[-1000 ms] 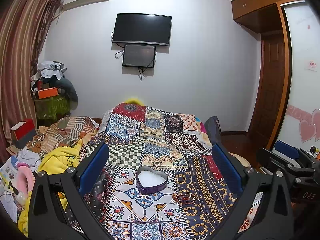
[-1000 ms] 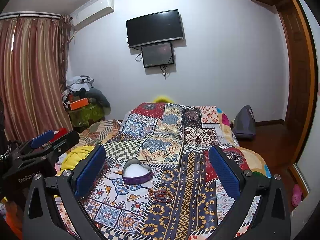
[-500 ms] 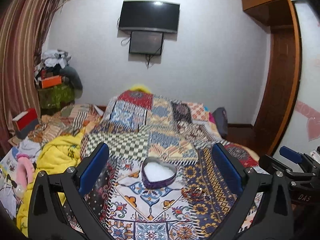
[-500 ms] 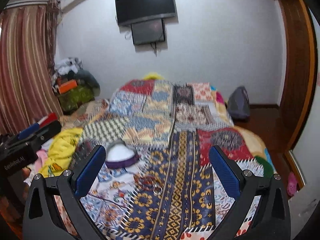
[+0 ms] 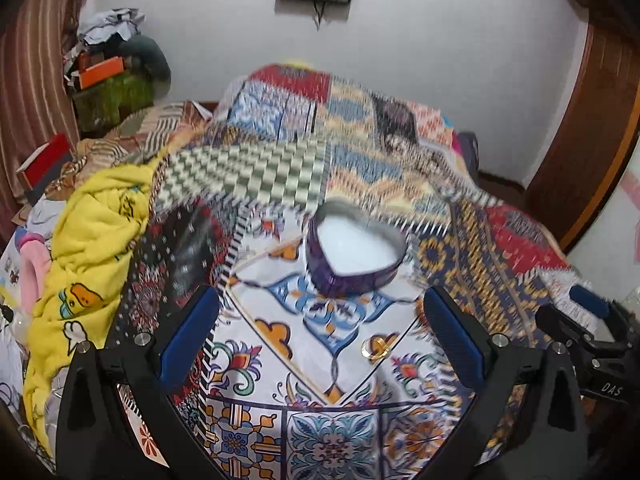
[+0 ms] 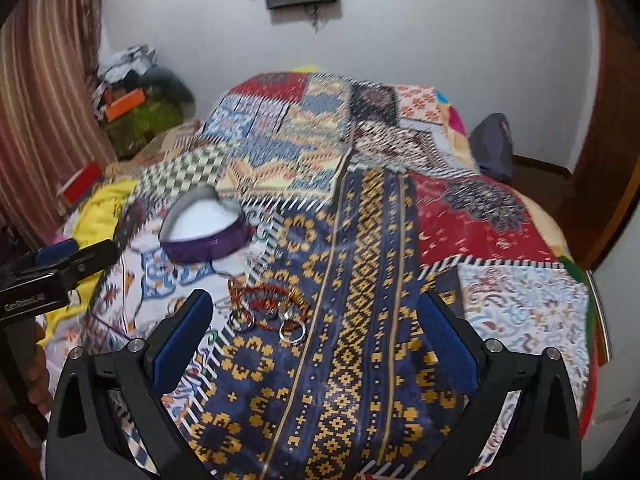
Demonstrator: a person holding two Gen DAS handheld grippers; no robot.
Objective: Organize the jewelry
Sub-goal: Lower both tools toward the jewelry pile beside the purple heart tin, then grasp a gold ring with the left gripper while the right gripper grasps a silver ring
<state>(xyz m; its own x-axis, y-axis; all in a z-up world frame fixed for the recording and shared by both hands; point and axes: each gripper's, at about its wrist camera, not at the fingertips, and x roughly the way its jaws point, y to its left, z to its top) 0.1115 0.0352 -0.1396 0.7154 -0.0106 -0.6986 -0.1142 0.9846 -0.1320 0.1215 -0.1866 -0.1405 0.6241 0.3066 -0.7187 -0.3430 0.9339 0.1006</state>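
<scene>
A purple heart-shaped box point(image 5: 354, 256) with a white lining stands open on the patchwork bedspread point(image 5: 276, 160); it also shows in the right wrist view point(image 6: 206, 234). A small pile of jewelry point(image 6: 270, 306), red and orange bracelets and silver rings, lies on the spread just in front of the box. A gold ring point(image 5: 378, 347) shows in the left wrist view. My left gripper point(image 5: 320, 344) is open and empty, above the spread before the box. My right gripper point(image 6: 316, 342) is open and empty, just behind the jewelry pile.
A yellow blanket point(image 5: 96, 248) is heaped at the bed's left side. Clutter and boxes point(image 5: 108, 80) stand in the far left corner by a striped curtain. A grey bag point(image 6: 494, 146) sits on the floor right of the bed. A wooden door point(image 5: 592, 128) is on the right.
Both grippers have tilted down and moved closer to the bed. The box and the jewelry now appear larger and nearer. Both stay open and empty.
</scene>
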